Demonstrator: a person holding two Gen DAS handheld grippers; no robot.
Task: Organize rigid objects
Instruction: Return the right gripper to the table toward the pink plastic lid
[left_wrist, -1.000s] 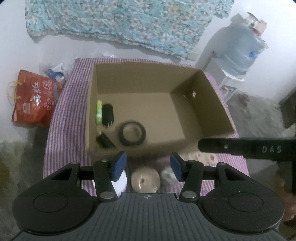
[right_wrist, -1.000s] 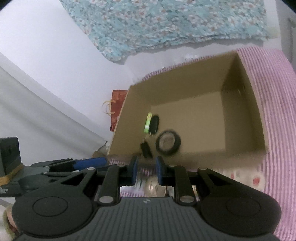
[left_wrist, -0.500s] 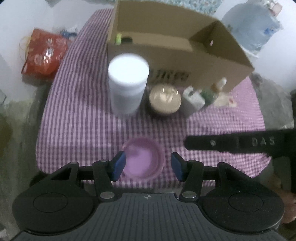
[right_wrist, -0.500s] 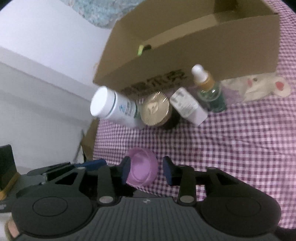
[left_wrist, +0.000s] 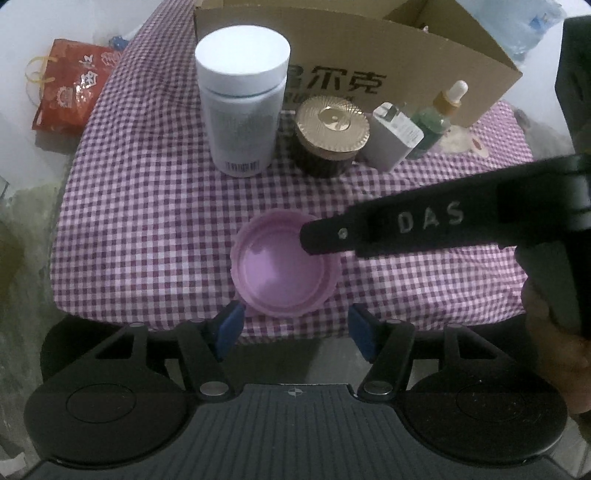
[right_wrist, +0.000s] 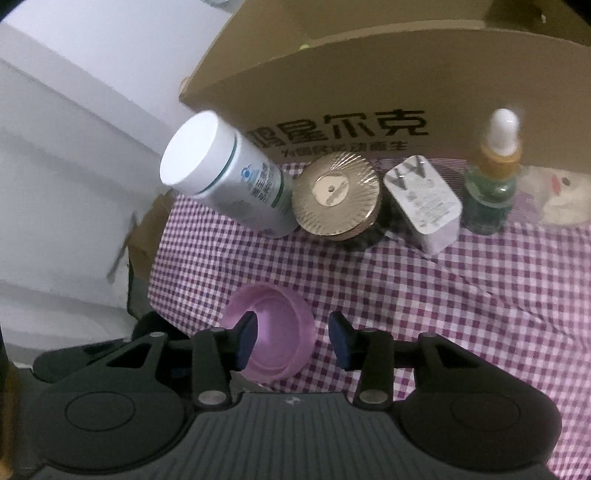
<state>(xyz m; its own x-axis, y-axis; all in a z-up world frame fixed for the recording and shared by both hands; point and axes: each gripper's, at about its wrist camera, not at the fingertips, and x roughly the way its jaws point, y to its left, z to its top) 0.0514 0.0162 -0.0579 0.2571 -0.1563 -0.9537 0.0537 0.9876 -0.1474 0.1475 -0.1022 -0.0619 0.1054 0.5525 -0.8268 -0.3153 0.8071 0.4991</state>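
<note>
The left gripper (left_wrist: 293, 326) hangs above the near edge of the table, its blue pads spread apart with nothing pressed between them; its jaws have just been opening wider. Just beyond its fingertips lies a shallow pink lid (left_wrist: 284, 267), hollow side up, flat on the purple checked tablecloth (left_wrist: 147, 221) and close to the cloth's near hem. The right gripper (right_wrist: 291, 338) reaches in from the right, and its jaws are also parted and grip nothing; one blue pad sits over the lid (right_wrist: 271, 332) while the other stands over bare cloth (right_wrist: 461, 295) beside the rim, though whether either pad touches the lid is hard to tell from this angle. In the left wrist view a black finger of the right gripper (left_wrist: 402, 229) crosses over the lid's far right rim. Between the lid and the row of things behind it runs a band of open cloth. That row stands just before the front wall of a cardboard box (left_wrist: 406, 70): a white bottle (left_wrist: 242, 110) upright at the left, a dark jar with a gold ribbed lid (left_wrist: 332, 136) just beside it, a white plug adapter (left_wrist: 395, 138), then a green dropper bottle (left_wrist: 437, 122). To the left of the table, on the floor, lies a red bag (left_wrist: 70, 96).
</note>
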